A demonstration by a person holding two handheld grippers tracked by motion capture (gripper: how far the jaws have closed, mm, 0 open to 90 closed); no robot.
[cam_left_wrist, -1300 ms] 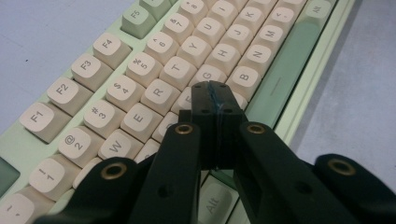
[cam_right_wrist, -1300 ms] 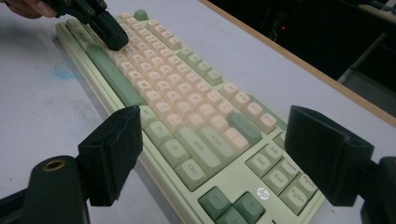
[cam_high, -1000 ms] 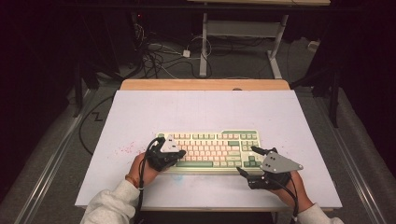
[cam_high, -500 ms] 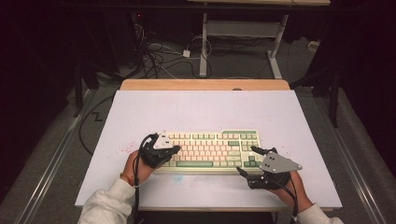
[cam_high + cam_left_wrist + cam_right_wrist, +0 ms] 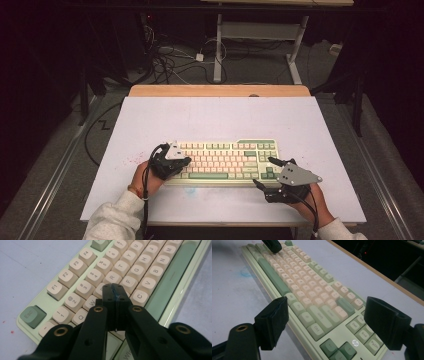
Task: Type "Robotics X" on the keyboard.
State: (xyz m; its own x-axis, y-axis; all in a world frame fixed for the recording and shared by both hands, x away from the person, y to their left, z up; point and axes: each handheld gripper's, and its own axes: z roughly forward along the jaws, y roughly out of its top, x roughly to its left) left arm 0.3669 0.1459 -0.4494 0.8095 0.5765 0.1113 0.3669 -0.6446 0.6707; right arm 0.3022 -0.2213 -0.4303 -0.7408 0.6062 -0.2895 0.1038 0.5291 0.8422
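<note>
Evidently I keep my left claw [image 5: 115, 291] clenched empty, tips together over the keyboard [image 5: 225, 159]'s left letter keys, to poke one key. My right claw [image 5: 324, 322] gapes released over its near-right corner, waiting.

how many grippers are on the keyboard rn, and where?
2. The left gripper is shut, tips over the letter keys at the keyboard's left end. The right gripper is open at its right end, jaws spread around the arrow-key corner.
</note>
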